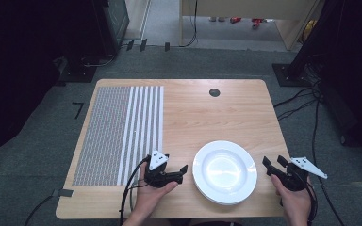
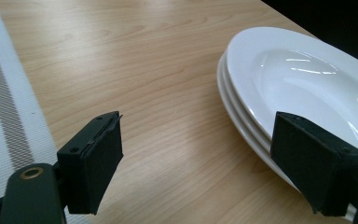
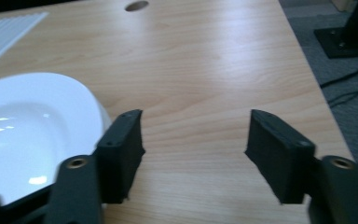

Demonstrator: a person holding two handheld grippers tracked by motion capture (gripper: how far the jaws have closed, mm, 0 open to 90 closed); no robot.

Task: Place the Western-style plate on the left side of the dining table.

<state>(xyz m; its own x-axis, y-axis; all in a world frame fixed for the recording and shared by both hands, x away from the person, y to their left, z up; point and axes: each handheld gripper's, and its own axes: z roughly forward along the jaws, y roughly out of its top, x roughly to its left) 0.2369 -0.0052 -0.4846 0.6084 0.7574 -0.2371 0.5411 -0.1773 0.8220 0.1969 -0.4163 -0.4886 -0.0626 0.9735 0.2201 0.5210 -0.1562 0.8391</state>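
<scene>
A stack of round white ceramic plates (image 1: 225,172) is flanked by the open left hand-held gripper (image 1: 185,170) and open right hand-held gripper (image 1: 270,164), both empty; a shallow rim pinch could let plates slip.

Left gripper (image 2: 196,158): both black foam-padded jaws rise from the bottom edge, spread wide, nothing between them but bare light wood tabletop (image 2: 135,70). Stack of white glossy ceramic plates (image 2: 303,79) sits at right, three rims visible along the near edge. Right-hand jaw overlaps the stack's near rim in frame; can't tell if touching. Grey-and-white striped woven placemat (image 2: 4,121) runs down the left edge, behind the left-hand jaw.
</scene>
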